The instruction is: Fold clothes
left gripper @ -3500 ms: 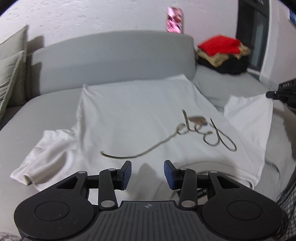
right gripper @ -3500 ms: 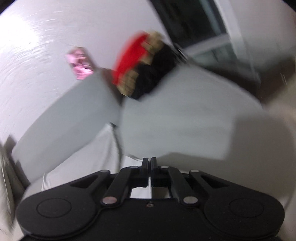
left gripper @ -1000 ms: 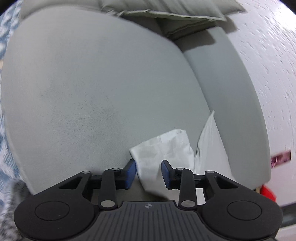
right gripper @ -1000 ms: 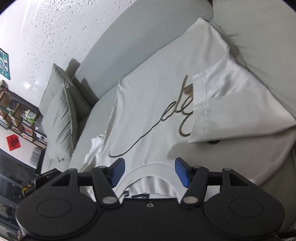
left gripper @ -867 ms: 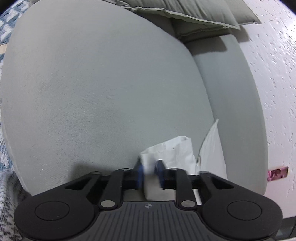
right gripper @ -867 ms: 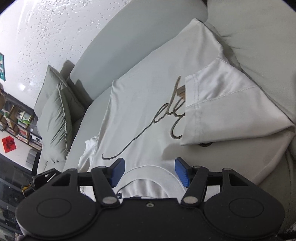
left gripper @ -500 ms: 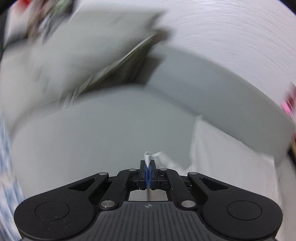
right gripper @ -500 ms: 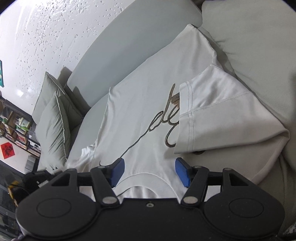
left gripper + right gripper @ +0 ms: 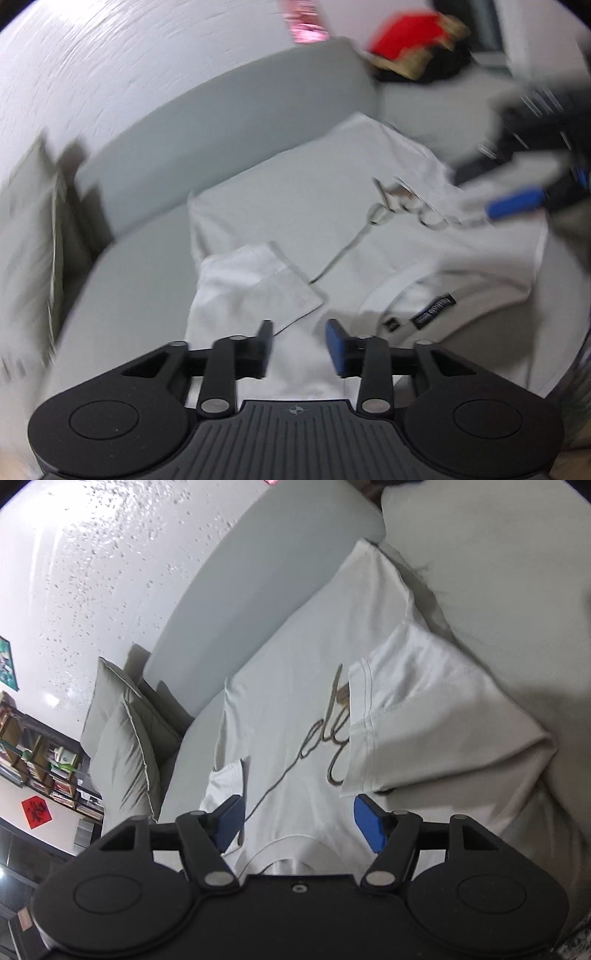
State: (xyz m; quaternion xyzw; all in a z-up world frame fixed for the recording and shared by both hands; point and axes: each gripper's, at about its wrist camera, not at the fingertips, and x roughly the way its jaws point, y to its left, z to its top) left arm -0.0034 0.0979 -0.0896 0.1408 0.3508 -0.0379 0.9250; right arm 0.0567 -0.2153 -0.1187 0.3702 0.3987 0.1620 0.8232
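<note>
T-shirt (image 9: 332, 206) lies flat on the sofa (image 9: 221, 122) just ahead of our left gripper (image 9: 299, 347), whose jaws stand apart and empty — its sleeve (image 9: 258, 284) is folded inward right beyond the fingertips. The shirt's long axis runs away toward the backrest. Our right gripper (image 9: 299, 823) also gapes empty over the collar, with the other sleeve (image 9: 436, 716) folded in. Half a second ago the left gripper was pinching that sleeve; now it is released.

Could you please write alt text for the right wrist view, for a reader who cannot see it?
A white T-shirt with looping script lies flat on a grey sofa, both sleeves folded inward. The open right hand-held gripper hovers over its collar.
</note>
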